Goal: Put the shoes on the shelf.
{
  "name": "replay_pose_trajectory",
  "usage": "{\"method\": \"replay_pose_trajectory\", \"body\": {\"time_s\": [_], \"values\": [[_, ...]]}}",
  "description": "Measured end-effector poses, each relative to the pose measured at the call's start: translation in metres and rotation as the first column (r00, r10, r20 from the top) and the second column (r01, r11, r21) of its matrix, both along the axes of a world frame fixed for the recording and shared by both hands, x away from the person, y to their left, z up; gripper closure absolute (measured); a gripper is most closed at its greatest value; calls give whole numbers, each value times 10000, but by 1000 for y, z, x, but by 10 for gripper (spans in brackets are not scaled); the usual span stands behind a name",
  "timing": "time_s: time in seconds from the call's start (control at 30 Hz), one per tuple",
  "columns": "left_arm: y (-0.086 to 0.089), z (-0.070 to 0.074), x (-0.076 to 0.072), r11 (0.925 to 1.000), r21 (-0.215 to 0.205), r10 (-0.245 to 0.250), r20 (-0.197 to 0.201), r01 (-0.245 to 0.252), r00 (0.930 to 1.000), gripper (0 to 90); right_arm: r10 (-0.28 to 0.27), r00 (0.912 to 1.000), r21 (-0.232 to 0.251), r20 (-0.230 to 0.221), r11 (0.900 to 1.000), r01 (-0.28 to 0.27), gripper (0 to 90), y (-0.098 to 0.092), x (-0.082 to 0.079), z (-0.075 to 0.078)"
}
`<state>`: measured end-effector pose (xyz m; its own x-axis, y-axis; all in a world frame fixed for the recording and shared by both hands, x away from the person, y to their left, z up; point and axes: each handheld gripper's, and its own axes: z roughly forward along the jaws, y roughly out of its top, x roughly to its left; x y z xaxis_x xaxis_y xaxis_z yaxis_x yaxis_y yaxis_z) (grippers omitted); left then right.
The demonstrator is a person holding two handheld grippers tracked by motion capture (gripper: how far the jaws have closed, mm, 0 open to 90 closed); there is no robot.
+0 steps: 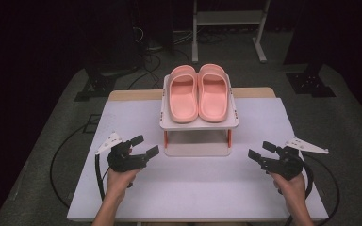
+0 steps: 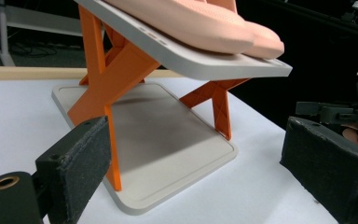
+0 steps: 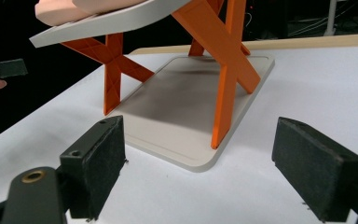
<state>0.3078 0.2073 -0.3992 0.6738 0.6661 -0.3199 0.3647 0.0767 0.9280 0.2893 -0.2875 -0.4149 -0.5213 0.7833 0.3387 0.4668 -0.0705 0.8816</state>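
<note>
Since both hand-held grippers, left and right, sit spread wide and empty, slippers ahead between them look like the next reach.

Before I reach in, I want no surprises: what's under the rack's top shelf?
Orange cross legs and a bare grey base plate. The far back corner is hidden.

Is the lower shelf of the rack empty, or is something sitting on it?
Empty. The lower shelf shows bare grey surface between the orange legs in both gripper views; the pink slippers sit side by side on the top shelf.
</note>
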Motion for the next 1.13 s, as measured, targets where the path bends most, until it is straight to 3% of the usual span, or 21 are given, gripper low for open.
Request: {"method": "replay_pose_trajectory", "body": {"time_s": [0.63,0.97,1.13], "values": [[9,-22,-13,9999,85,68,-159,-67,9999,82,-105,9993,-54,-349,9999,103,168,-8,-13,-20],[13,-32,-23,9999,18,155,-229,-155,9996,82,-79,9994,-49,-329,10000,78,168,-11,-27,-28],[13,-36,-25,9997,177,189,-245,-185,9995,82,-2,9996,-72,-288,10000,0,167,-11,-32,-33]]}}
